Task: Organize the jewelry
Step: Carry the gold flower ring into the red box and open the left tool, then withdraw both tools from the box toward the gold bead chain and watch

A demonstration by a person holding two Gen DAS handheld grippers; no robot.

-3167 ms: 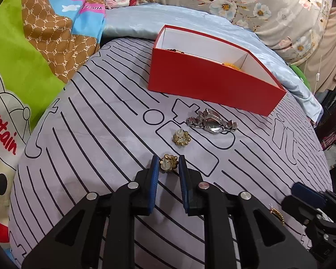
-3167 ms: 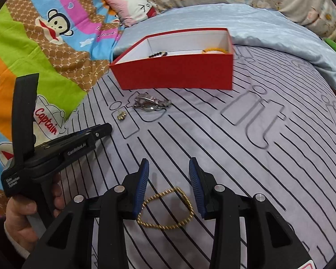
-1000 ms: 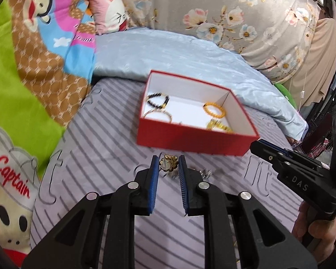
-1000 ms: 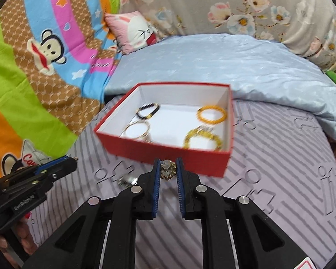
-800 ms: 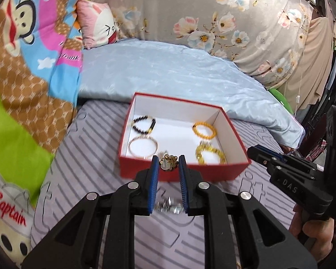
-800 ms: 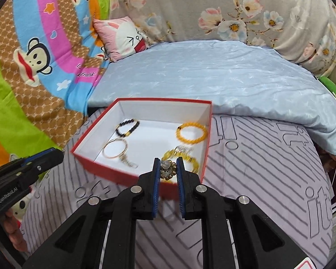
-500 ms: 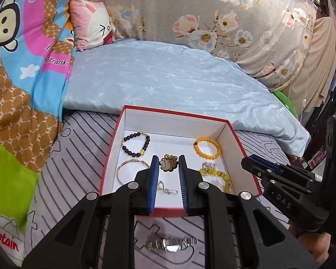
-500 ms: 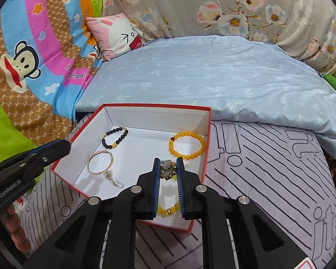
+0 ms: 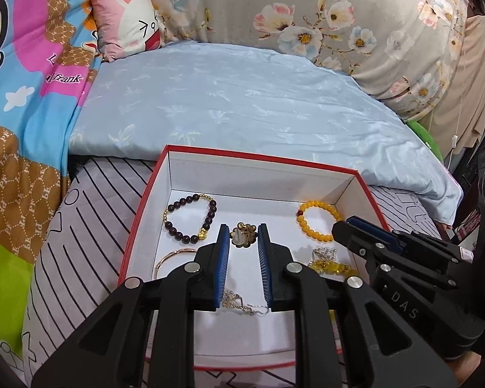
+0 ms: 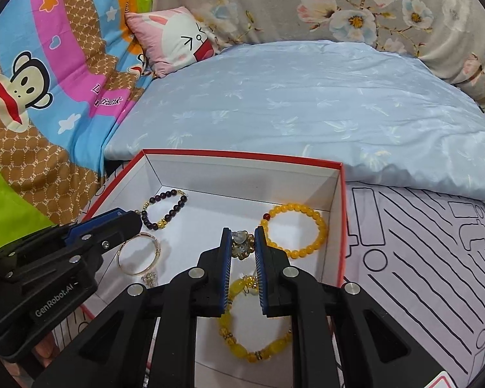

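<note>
**A:** Starting with the left gripper (image 9: 243,248): closed or spread?

**B:** Closed on the left brooch (image 9: 244,235), with a blue pad against each side. Pinched right at the fingertips, inside the walls of the box (image 9: 258,159). Cannot tell whether touching the white floor or hanging above it.

**A:** And around those fingers?

**B:** Left of the tips and a little beyond, dark beads (image 9: 190,220). Right of the tips and beyond, yellow beads (image 9: 318,221). Beside the left finger and partly hidden behind it, a bangle (image 9: 174,257). Back between the two fingers, nearer the camera, a thin chain (image 9: 242,302) flat on the box floor.

**A:** Now the right gripper (image 10: 243,246).

**B:** Also closed, pinching the right brooch (image 10: 242,243) at the tips, with a pale stone showing at the top. Likewise inside the box, near its middle; no telling about contact with the floor.

**A:** Neighbours on that side?

**B:** Just right of the right finger, the yellow beads, partly covered by that finger. Underneath and behind the tips, a chunky bracelet (image 10: 252,336) of amber pieces. Off to the left, the bangle and the dark beads, with the other gripper's tip overlapping the dark beads in view.

**A:** Beyond the box?

**B:** Past the fingertips, a pale blue quilt (image 10: 307,103) against the far wall of the box. Further back and left, a pink pillow (image 10: 174,38). Under the box, a bed (image 10: 420,242) in striped grey cloth.
</note>
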